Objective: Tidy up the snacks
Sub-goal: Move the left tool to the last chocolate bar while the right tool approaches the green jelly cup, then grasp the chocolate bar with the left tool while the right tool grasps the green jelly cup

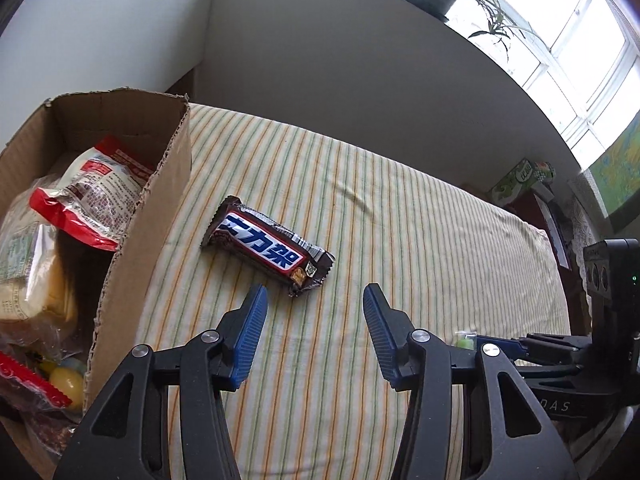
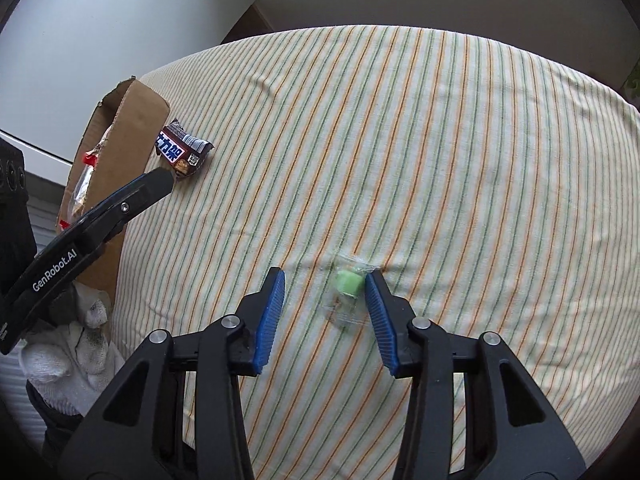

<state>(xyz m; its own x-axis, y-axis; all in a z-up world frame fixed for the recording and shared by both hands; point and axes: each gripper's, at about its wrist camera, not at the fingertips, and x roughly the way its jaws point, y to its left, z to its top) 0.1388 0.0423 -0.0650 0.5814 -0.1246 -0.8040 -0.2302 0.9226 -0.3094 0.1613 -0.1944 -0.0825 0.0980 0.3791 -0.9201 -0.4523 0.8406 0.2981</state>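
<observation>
Jaws of the left gripper [image 1: 312, 296] are spread, the brown-wrapped chocolate bar [image 1: 267, 245] lying just ahead; the right gripper [image 2: 325, 280], also spread, brackets a clear-wrapped green candy [image 2: 348, 285] against its right finger.

Left tongs [image 1: 314, 292] spread wide; right tongs [image 2: 325, 280] spread wide.

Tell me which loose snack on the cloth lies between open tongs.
The small green candy, between the right tongs; the chocolate bar lies beyond the left tongs.

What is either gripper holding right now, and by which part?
Nothing is held. The left gripper is open short of the chocolate bar; the right gripper is open around the green candy, not clamped.
</observation>
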